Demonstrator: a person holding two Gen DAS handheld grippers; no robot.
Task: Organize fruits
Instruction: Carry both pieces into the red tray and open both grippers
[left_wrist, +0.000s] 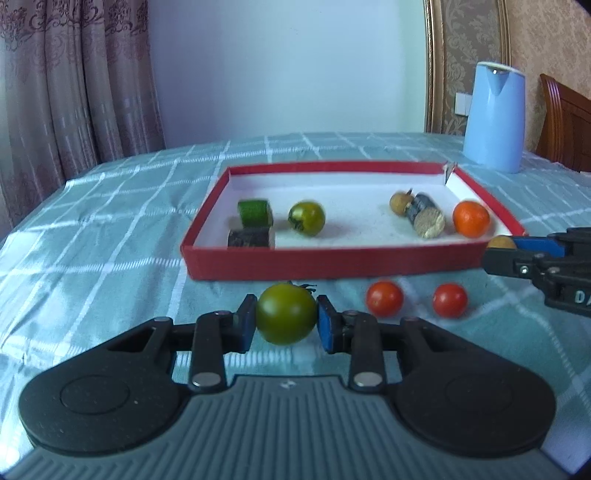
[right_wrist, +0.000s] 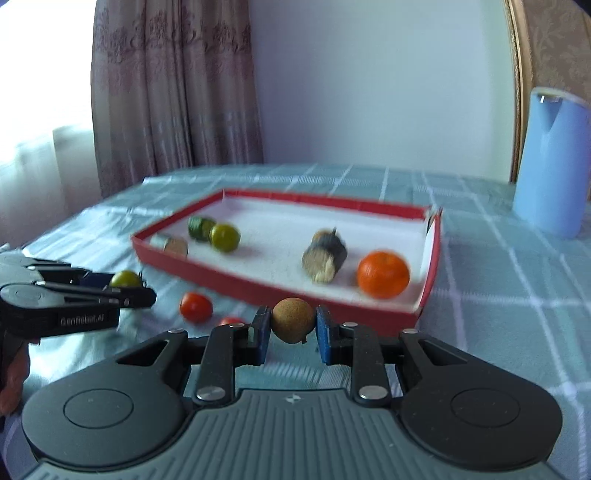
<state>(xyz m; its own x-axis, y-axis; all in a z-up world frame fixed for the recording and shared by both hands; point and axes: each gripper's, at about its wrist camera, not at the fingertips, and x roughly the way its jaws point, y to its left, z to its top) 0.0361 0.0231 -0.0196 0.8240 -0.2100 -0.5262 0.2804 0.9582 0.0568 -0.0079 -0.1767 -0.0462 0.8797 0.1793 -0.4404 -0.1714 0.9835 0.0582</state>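
Observation:
My left gripper (left_wrist: 286, 319) is shut on a green tomato (left_wrist: 286, 314), held just in front of the red tray (left_wrist: 332, 260). My right gripper (right_wrist: 291, 325) is shut on a small brown round fruit (right_wrist: 293, 319) near the tray's (right_wrist: 280, 291) front edge; it shows at the right of the left wrist view (left_wrist: 502, 248). In the tray lie a green tomato (left_wrist: 306, 218), an orange (left_wrist: 471, 219), cucumber pieces (left_wrist: 255, 213), a dark cut piece (left_wrist: 424, 216) and a brown fruit (left_wrist: 400, 202). Two red tomatoes (left_wrist: 384, 298) (left_wrist: 450, 300) sit on the cloth before the tray.
A blue kettle (left_wrist: 495, 118) stands at the back right of the checked tablecloth (left_wrist: 110, 221). A wooden chair (left_wrist: 565, 122) is behind it. Curtains (left_wrist: 74, 92) hang at the left. The left gripper appears at the left of the right wrist view (right_wrist: 125, 291).

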